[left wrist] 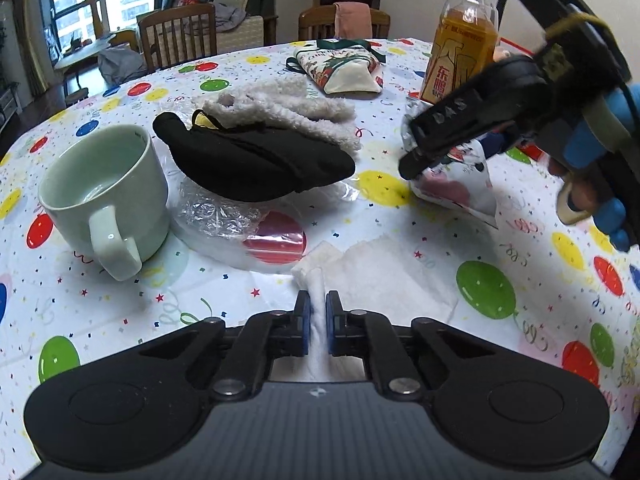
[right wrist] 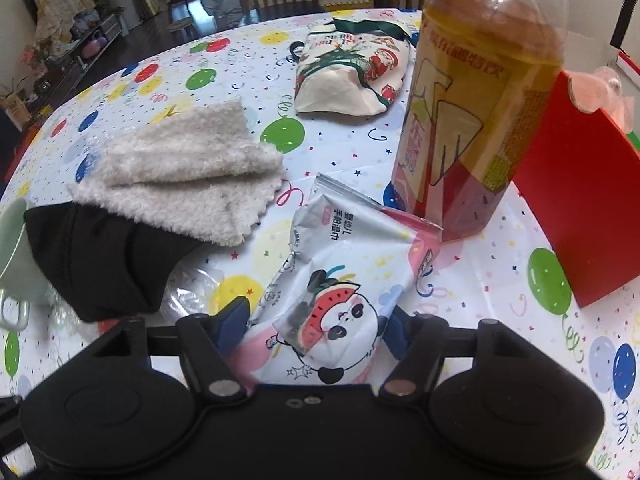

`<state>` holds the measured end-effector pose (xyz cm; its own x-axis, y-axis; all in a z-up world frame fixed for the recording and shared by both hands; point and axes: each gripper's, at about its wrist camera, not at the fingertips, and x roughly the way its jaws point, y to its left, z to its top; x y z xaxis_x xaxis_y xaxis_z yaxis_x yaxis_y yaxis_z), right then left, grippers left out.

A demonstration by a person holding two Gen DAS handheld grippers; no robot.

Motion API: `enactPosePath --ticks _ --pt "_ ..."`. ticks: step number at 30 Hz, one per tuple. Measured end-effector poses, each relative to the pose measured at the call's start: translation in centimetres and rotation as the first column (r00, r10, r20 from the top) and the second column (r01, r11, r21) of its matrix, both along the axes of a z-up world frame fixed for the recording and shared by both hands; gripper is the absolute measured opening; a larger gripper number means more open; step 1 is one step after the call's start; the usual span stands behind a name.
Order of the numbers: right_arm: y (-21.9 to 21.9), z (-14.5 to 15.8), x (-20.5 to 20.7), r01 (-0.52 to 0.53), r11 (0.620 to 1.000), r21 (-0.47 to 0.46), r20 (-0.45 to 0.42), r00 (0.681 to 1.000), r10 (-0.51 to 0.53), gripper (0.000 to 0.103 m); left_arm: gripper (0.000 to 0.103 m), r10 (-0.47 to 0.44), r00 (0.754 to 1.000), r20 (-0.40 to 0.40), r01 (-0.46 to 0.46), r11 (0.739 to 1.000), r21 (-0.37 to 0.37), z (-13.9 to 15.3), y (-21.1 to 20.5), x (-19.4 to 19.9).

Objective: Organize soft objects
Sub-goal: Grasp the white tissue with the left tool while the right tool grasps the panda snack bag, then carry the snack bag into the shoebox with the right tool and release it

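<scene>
Left gripper (left wrist: pixel 318 322): jaws nearly closed, blue pads pinching a raised fold of the white tissue (left wrist: pixel 384 276). The rest of the tissue lies flat on the balloon-print tablecloth (left wrist: pixel 100 300), spreading from the pads toward 1 o'clock.

Right gripper (right wrist: pixel 316 320): jaws wide apart, straddling the wet-wipe pack (right wrist: pixel 340 280). The pack sits between the fingers, and its near end is over the gripper body; I cannot tell whether the pads touch it. In the left wrist view the same pack (left wrist: pixel 460 184) sits under the right gripper's fingers at 2 o'clock, lower edge near the cloth.

From the right wrist view:
- drink bottle (right wrist: pixel 472 120) upright at 1 o'clock, just beyond the pack
- red box (right wrist: pixel 572 216) at 2–3 o'clock
- printed pouch (right wrist: pixel 352 72) at 12 o'clock, far side
- fleece cloth (right wrist: pixel 188 184) at 10 o'clock, with the black pouch (right wrist: pixel 100 264) overlapping its near edge

From the left wrist view:
- green mug (left wrist: pixel 104 200) at 10 o'clock
- bubble wrap (left wrist: pixel 224 216) under the black pouch
</scene>
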<state>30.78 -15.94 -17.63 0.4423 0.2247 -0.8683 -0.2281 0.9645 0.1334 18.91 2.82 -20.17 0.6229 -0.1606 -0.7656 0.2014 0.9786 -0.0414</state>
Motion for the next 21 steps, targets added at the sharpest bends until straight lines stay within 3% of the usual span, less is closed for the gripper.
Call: enactPosePath --ticks 14,21 --pt "-4.1 4.0 -3.4 -0.088 0.991 0.098 0.013 0.996 0.087 0.064 0.008 0.057 0.998 0.002 -0.056 0.994 -0.09 2.4 -0.4 -0.3" --pt "-6.8 7.0 -5.5 -0.148 0.979 0.137 0.018 0.989 0.147 0.064 0.008 0.082 0.996 0.02 -0.078 0.985 -0.157 5.0 -0.7 -0.3"
